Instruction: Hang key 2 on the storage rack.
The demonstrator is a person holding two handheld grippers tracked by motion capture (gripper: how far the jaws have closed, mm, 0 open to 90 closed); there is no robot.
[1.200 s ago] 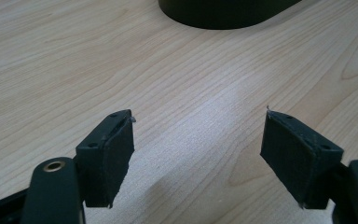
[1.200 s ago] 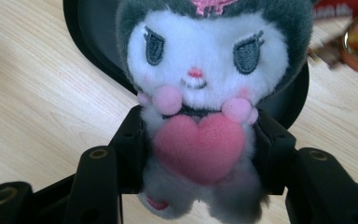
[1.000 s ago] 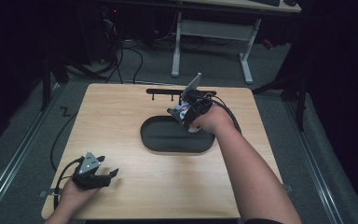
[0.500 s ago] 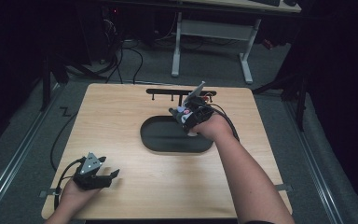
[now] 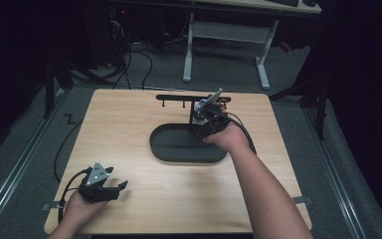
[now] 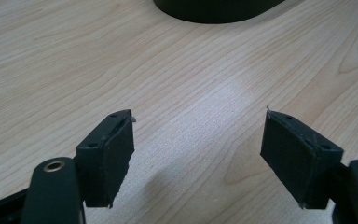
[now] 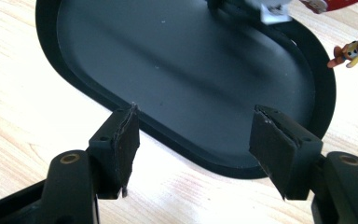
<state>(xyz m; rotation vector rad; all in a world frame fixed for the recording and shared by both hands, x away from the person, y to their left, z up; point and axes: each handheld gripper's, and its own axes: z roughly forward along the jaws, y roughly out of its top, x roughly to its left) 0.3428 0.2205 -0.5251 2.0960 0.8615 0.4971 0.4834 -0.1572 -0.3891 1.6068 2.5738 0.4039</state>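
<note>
A black oval tray (image 5: 179, 149) lies in the middle of the wooden table (image 5: 129, 119). My right gripper (image 5: 203, 127) hovers at the tray's far right end. In the right gripper view its jaws (image 7: 193, 116) have just been opening and stand wide apart. Nothing is gripped between them, and the tray's rim (image 7: 191, 151) lies below the gap. My left gripper (image 5: 120, 189) rests at the table's front left, open over bare wood (image 6: 198, 116). The tray's edge (image 6: 214, 11) lies beyond it.
A low black rack (image 5: 189, 99) with small hooks stands behind the tray. Past the tray's far end in the right gripper view lie a small orange-and-yellow figurine (image 7: 347, 52), a red thing (image 7: 326, 4) and a white piece (image 7: 275, 11). Cables trail off the table's left side.
My right hand has sunk a little toward the tray's end. The left hand has stayed where it was.
</note>
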